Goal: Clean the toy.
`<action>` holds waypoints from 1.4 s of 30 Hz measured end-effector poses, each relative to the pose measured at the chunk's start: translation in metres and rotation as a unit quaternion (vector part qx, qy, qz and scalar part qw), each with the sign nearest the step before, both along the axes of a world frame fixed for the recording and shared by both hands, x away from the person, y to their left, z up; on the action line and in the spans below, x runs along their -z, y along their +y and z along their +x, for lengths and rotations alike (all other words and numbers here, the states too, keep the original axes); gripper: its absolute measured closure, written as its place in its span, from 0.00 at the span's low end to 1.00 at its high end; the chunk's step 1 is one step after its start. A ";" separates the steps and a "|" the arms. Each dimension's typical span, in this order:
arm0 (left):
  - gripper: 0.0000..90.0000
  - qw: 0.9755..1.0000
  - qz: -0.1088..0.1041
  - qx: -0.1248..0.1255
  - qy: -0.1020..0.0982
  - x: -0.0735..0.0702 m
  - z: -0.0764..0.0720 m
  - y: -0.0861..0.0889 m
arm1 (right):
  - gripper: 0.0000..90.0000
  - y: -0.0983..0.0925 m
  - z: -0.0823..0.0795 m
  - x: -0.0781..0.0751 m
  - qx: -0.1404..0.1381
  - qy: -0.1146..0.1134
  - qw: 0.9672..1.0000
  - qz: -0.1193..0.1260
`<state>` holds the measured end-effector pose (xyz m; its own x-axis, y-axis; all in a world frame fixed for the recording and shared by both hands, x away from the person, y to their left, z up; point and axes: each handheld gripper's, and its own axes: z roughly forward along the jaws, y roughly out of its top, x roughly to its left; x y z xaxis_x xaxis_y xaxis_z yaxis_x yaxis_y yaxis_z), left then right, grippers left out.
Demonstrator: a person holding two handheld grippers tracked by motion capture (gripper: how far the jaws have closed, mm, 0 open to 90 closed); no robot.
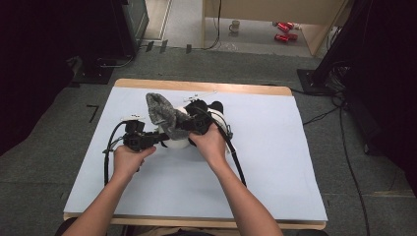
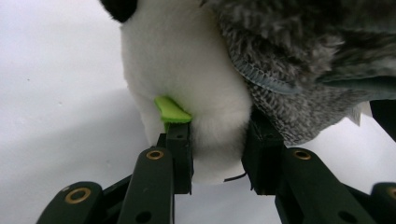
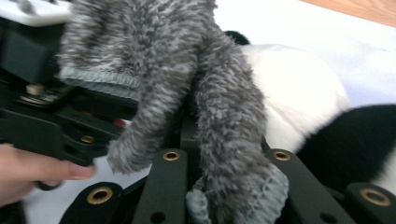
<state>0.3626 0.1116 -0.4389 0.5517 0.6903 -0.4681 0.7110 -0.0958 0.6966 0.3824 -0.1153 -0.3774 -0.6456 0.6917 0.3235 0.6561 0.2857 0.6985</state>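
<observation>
A grey fuzzy sock [image 1: 161, 114] hangs pinched in the right tongs [image 1: 193, 123], its ribbed cuff [image 3: 268, 193] bunched between the black jaws in the right gripper view, the jaws pressed together on the fabric. Just beside it, the left tongs [image 1: 158, 137] clamp a bulge of the white plush belly of a toy panda [image 1: 216, 118]; in the left gripper view a green pad [image 2: 171, 111] sinks into the white fur and the sock drapes over the toy's upper right side. From above, both hands meet near the middle of the table [image 1: 275, 162], which is covered in a white sheet, with the person's forearms coming in from the near edge. The sock stands up over the toy, between the two grippers, its free end pointing toward the far side. Beyond the table, on the floor, a mug [image 1: 235, 26] sits near red cans [image 1: 284, 30].
</observation>
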 end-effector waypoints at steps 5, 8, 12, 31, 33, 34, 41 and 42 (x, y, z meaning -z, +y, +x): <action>0.75 1.000 0.001 -0.002 0.003 0.002 0.002 0.001 | 0.86 -0.004 0.001 0.002 0.004 -0.006 1.000 -0.023; 0.75 1.000 0.002 -0.003 0.008 0.005 0.004 0.003 | 0.86 -0.008 0.001 0.002 0.007 -0.009 0.999 -0.043; 0.75 1.000 0.004 -0.003 0.003 0.006 0.004 0.003 | 0.86 -0.018 0.002 0.003 0.014 -0.004 0.999 -0.044; 0.75 1.000 0.005 0.005 -0.008 0.007 0.004 0.004 | 0.87 -0.068 -0.004 -0.009 0.044 -0.013 0.998 -0.051; 0.75 1.000 0.005 0.005 -0.005 0.007 0.004 0.004 | 0.87 -0.075 -0.004 -0.011 0.051 -0.014 0.997 -0.049; 0.75 1.000 0.003 0.004 -0.004 0.008 0.004 0.005 | 0.87 -0.079 -0.003 -0.011 0.056 -0.014 0.997 -0.048; 0.75 1.000 0.000 0.001 0.001 0.008 0.005 0.005 | 0.87 -0.105 -0.003 -0.013 0.084 -0.012 0.995 -0.044; 0.75 1.000 0.000 0.001 0.001 0.009 0.005 0.006 | 0.87 -0.109 -0.004 -0.012 0.088 -0.012 0.995 -0.044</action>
